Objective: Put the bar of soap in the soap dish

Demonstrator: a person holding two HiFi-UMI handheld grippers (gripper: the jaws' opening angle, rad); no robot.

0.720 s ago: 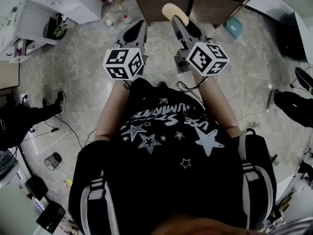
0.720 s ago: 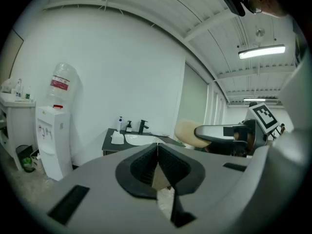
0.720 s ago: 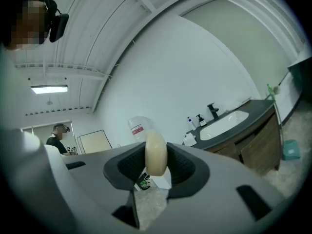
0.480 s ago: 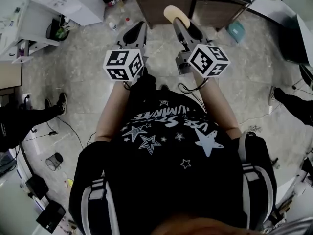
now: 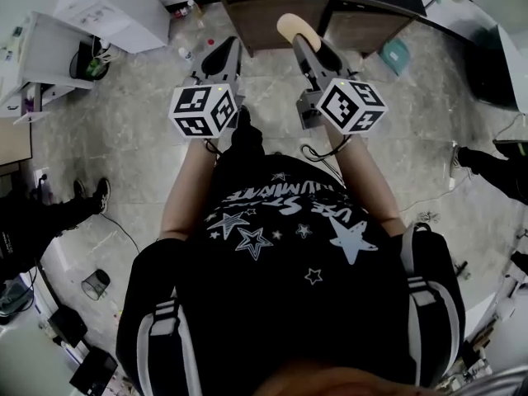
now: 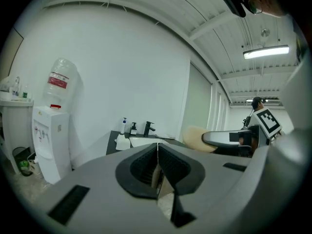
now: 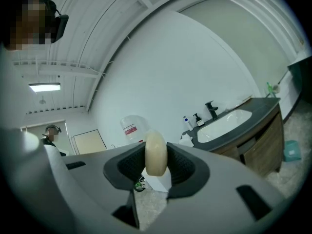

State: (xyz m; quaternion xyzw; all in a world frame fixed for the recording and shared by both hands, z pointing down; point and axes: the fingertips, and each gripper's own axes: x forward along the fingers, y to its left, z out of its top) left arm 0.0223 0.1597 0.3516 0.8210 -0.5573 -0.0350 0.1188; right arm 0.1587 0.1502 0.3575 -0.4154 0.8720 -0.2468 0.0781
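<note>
The cream oval bar of soap point(image 7: 156, 153) stands on edge between the pads of my right gripper point(image 7: 156, 156), which is shut on it. In the head view the soap point(image 5: 295, 29) sticks out past the right gripper point(image 5: 304, 41), held level above the floor in front of a dark vanity point(image 5: 272, 11). My left gripper point(image 5: 221, 56) is beside it at the same height, shut and with nothing in it point(image 6: 157, 149). From the left gripper view the soap point(image 6: 196, 139) shows to the right. I cannot make out a soap dish for certain.
The vanity has a white basin point(image 7: 225, 121), a black faucet point(image 7: 211, 109), two pump bottles point(image 7: 187, 123) and a white object point(image 7: 185, 140) on the counter. A water dispenser point(image 6: 48, 140) stands left of it. A seated person's legs point(image 5: 49, 209) and a small bin point(image 5: 96, 284) are on the floor at left.
The floor and vanity have slid slightly down the head view, so I have come a little closer to the vanity. Both grippers keep their pose, the soap still held.
</note>
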